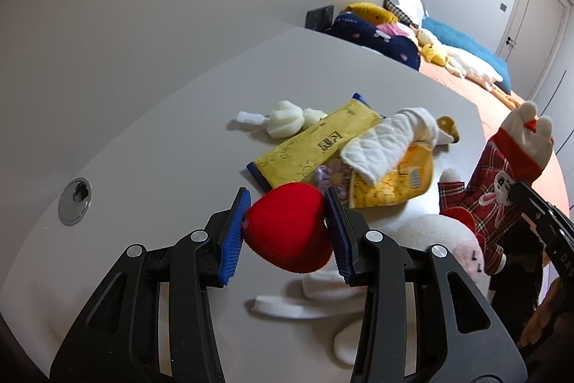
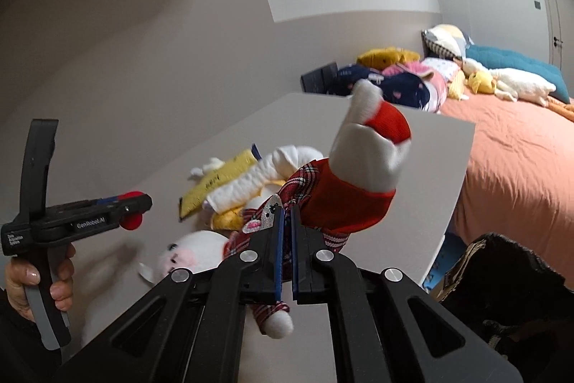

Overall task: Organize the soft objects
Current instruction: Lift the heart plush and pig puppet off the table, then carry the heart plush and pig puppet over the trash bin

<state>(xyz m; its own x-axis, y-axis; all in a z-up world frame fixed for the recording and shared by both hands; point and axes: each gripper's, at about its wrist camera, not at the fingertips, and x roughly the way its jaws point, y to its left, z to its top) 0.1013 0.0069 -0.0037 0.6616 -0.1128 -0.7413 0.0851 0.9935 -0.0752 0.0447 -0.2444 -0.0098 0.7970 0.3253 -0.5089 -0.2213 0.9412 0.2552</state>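
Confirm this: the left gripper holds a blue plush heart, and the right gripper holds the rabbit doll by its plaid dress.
Not quite. The heart in the left gripper is red, not blue; the left wrist view shows it. The right gripper does hold the rabbit doll by its plaid dress.

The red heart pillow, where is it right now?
The red heart pillow is squeezed between the left gripper fingers, just in front of the yellow packets on the grey table, with the plush bunny to its right.
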